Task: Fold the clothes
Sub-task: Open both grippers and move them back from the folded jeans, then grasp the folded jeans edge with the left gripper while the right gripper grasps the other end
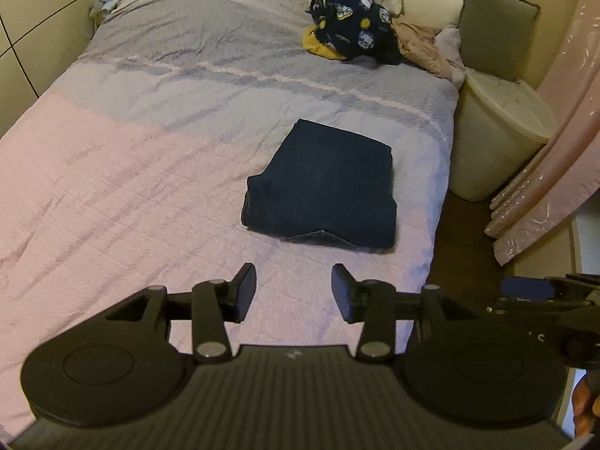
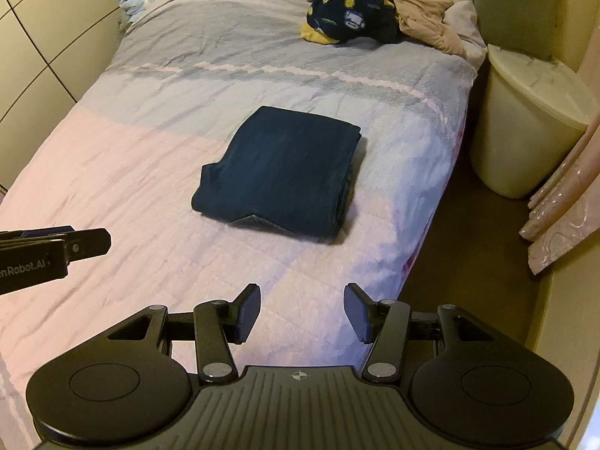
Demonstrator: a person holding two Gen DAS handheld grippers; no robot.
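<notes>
Folded dark jeans (image 1: 324,183) on the bed (image 1: 131,187), beyond spread left gripper (image 1: 294,288) fingers (image 1: 243,292).

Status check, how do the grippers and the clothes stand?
Left gripper open, empty. Right gripper open, empty. Dark jeans folded on bed. Unfolded pile near pillows. Nothing in the way.

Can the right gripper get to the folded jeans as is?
Probably yes. The right gripper is open over bare bedspread, and the folded jeans lie straight ahead with nothing between.

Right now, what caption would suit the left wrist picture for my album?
Open left gripper hovers above the pink bedspread, facing folded dark jeans; unfolded clothes pile waits beyond.
</notes>
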